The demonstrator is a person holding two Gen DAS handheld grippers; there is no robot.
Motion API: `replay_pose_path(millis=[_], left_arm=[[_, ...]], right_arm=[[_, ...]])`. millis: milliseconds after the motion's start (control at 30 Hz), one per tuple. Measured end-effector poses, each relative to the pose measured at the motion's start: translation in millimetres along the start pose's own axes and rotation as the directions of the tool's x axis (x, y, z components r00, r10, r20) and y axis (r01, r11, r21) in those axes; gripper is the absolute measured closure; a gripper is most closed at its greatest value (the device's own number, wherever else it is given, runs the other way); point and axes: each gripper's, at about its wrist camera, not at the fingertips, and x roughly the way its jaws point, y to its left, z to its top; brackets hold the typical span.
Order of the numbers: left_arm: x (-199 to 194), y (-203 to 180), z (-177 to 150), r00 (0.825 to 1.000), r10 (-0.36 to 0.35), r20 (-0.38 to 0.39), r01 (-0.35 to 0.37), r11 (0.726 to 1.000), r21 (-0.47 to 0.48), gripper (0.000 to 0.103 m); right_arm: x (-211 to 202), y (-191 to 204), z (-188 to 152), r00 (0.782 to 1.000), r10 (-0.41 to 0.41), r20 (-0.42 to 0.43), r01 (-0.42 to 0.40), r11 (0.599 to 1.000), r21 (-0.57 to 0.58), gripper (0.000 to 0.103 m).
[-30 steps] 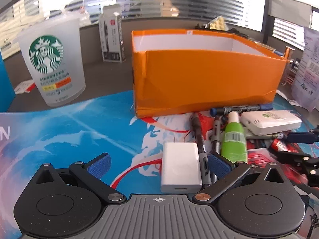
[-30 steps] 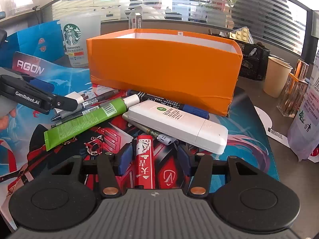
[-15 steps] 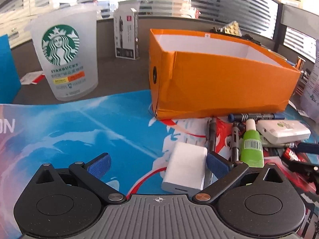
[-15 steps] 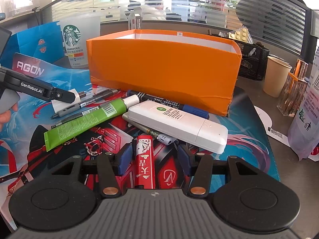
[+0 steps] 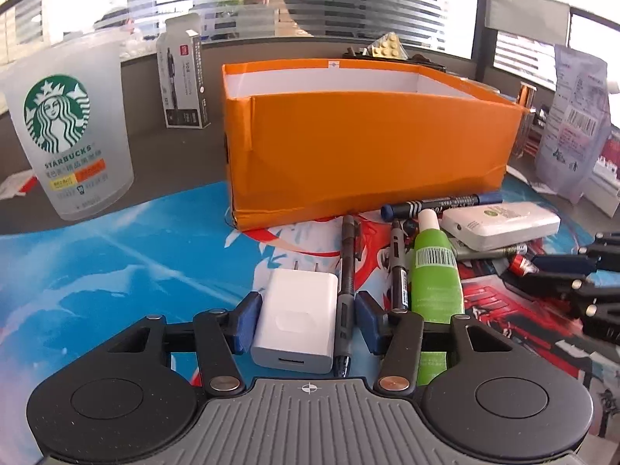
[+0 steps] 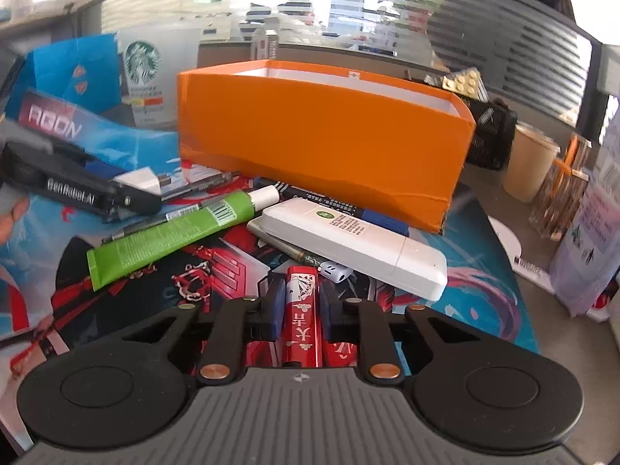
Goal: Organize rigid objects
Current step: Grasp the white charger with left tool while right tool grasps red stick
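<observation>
Left wrist view: the left hand-held gripper (image 5: 306,319) is closing around a white charger (image 5: 296,319) and a grey pen (image 5: 346,294), in front of the orange box (image 5: 372,155).

Right wrist view: the right hand-held gripper (image 6: 299,310) is closing narrowly around a red lighter (image 6: 301,319), in front of the box (image 6: 321,147).

Left of your charger (image 5: 296,316) the mat (image 5: 116,271) lies bare up to the plastic cup (image 5: 68,128). Ahead, the orange box (image 5: 372,159) walls off the way. On the right, pens (image 5: 397,267), a green tube (image 5: 436,275) and a white case (image 6: 356,244) crowd together, touching.
</observation>
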Motion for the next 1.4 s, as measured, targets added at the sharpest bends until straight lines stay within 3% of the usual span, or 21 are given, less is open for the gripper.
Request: replay_pose_path(millis=[233,467,733,900,967,1000,1400], left_arm=[[-3.8,4.3,-1.4,1.000,-0.012,0.008,0.012,0.999,-0.038,0.054],[-6.6,24.4,0.7,0.997,-0.079,0.009,0.079,0.983,-0.163,0.054],[-8.2,31.0,1.7,0.996,-0.091,0.020,0.093,0.977,-0.189,0.057],[-6.3,31.0,1.2,0.999,-0.047,0.003,0.047,0.984,-0.174,0.056],[-6.3,26.7,0.3,1.000,-0.030,0.000,0.030,0.990,-0.140,0.065],[-6.5,24.6,0.0,1.000,-0.020,0.002,0.020,0.992,-0.128,0.065],[-13.2,20.4,-1.9,1.000,-0.008,0.010,0.010,0.992,-0.129,0.066]], right_arm=[[-0.2,-5.0,-3.5,1.000,0.016,0.010,-0.016,0.999,0.048,0.085],[-0.6,-1.3,-2.5,1.000,0.005,0.008,-0.005,1.000,0.031,0.085],[-0.1,-2.6,-4.3,1.000,0.008,0.013,-0.009,0.999,0.045,0.084],[-0.1,-2.3,-4.2,1.000,0.009,0.013,-0.009,0.999,0.050,0.084],[-0.1,-2.3,-4.3,1.000,0.007,0.013,-0.008,0.999,0.052,0.084],[-0.4,-2.0,-4.5,1.000,0.005,0.013,-0.006,0.999,0.053,0.084],[-2.0,9.3,-3.7,0.998,-0.054,0.014,0.053,0.998,0.013,0.086]])
